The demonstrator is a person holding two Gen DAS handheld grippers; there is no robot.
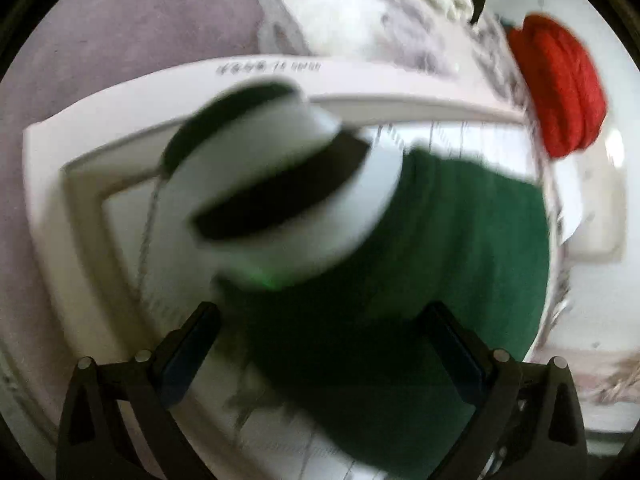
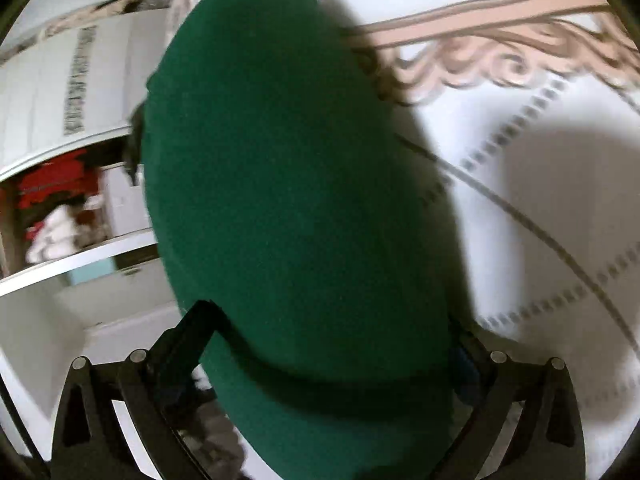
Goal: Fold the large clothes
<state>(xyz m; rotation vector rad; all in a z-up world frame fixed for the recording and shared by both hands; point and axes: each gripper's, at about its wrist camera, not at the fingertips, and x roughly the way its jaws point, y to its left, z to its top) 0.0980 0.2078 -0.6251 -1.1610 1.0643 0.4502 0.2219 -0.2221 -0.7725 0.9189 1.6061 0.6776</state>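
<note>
A dark green garment (image 1: 460,248) lies bunched on a white patterned surface. In the left wrist view my left gripper (image 1: 320,340) is open, its fingers wide apart over the near end of the green cloth, nothing pinched. The other gripper's white and black body (image 1: 280,184) is blurred in front of it. In the right wrist view the green garment (image 2: 304,184) fills the middle as a long folded bundle, and my right gripper (image 2: 332,344) has its fingers spread on either side of it, the cloth lying between them. I cannot tell whether they press on it.
A red knitted garment (image 1: 560,84) lies at the far right of the bed. A white framed board (image 1: 80,184) sits at left over a mauve carpet (image 1: 120,32). In the right wrist view white shelves (image 2: 60,240) hold red and white clothes. The floral bedspread (image 2: 520,80) stretches right.
</note>
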